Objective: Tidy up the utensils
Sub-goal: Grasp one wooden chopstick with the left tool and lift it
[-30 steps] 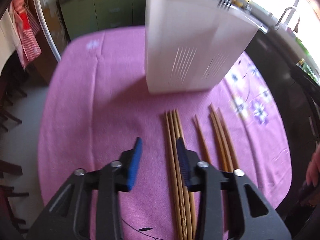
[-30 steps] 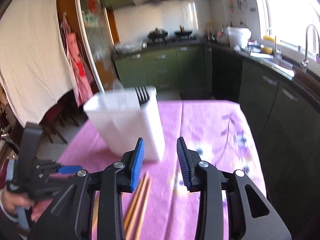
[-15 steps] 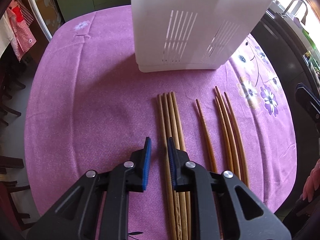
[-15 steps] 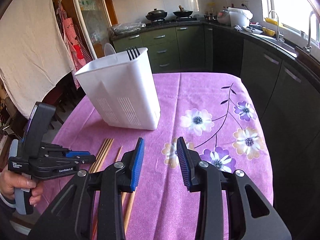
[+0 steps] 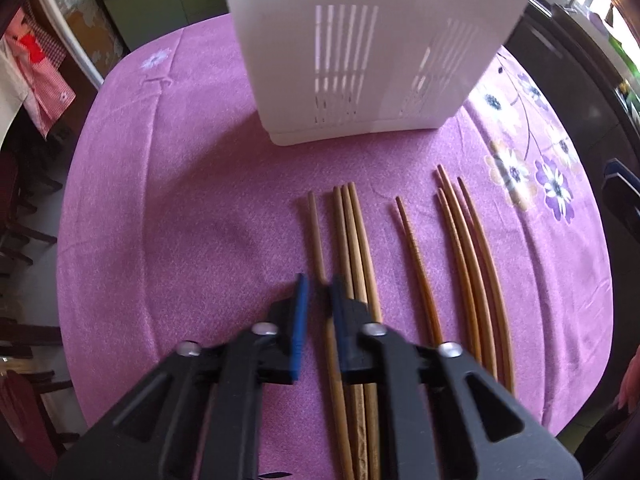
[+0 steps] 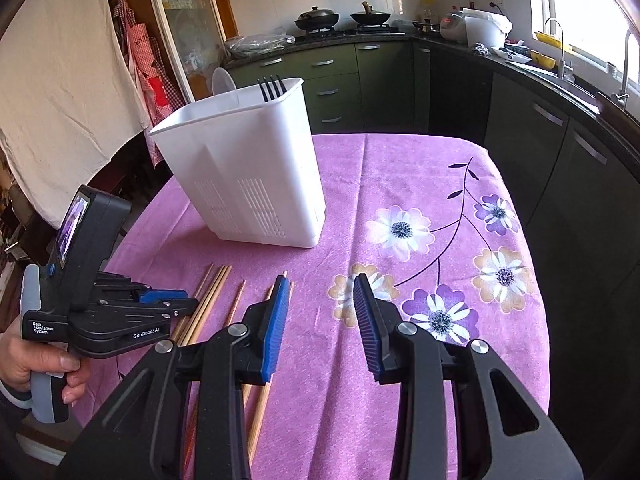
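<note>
Several wooden chopsticks (image 5: 356, 248) lie side by side on the purple tablecloth (image 5: 180, 208), in front of a white utensil caddy (image 5: 376, 48). My left gripper (image 5: 318, 282) is down at the table, its jaws nearly shut around the leftmost chopstick (image 5: 316, 232), which has shifted apart from the others. In the right wrist view the left gripper (image 6: 192, 302) sits over the chopsticks (image 6: 212, 292). My right gripper (image 6: 320, 292) is open and empty above the cloth. The caddy (image 6: 248, 176) holds a black fork (image 6: 272, 86).
The table edge drops off close on the left and right. Dark kitchen cabinets (image 6: 560, 128) stand to the right, with green cabinets (image 6: 332, 76) and a stove behind. A chair (image 5: 24, 208) stands left of the table.
My left gripper has lowered and moved forward, narrowing its jaws around the leftmost chopstick, which has moved away from its neighbours. The right gripper has stayed open and steadied.
</note>
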`<state>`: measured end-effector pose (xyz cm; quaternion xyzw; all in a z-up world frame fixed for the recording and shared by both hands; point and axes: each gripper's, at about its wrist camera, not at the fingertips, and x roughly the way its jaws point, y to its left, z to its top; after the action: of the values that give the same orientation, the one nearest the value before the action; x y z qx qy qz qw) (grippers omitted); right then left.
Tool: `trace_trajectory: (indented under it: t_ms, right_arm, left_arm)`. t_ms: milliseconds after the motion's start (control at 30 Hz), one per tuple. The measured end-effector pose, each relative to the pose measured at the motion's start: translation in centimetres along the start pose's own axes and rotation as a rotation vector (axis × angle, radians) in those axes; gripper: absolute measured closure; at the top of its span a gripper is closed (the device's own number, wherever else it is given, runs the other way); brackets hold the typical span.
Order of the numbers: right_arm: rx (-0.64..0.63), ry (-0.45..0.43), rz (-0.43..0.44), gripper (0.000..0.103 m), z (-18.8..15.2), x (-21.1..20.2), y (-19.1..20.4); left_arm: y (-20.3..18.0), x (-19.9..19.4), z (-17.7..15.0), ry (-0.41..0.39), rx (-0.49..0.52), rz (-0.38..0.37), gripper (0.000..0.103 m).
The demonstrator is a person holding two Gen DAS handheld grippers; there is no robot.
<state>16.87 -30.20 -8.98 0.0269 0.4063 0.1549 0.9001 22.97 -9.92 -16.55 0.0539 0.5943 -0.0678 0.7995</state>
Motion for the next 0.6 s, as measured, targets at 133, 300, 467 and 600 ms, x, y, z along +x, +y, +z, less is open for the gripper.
trace_trajectory:
  t_ms: [133, 300, 467, 600]
  right_arm:
    - [-0.005, 0.017, 0.003, 0.069, 0.2, 0.4, 0.1]
    - [-0.009, 0.051, 0.032, 0.069, 0.3, 1.1, 0.4]
    - [-0.029, 0.074, 0.033, 0.069, 0.2, 1.4, 1.0]
    - [-0.043, 0.126, 0.059, 0.069, 0.1, 2.3, 1.6]
  left_arm:
    - [-0.5, 0.0, 0.0, -0.001, 0.01, 0.004, 0.098]
    - [0.5, -2.1, -0.1, -0.067, -0.022, -0.011, 0.098]
    - [1.6, -6.0, -0.2, -0.169, -0.041, -0.022, 0.098]
    - [2.6, -9.4, -0.7, -0.255, -0.054, -0.033, 0.098]
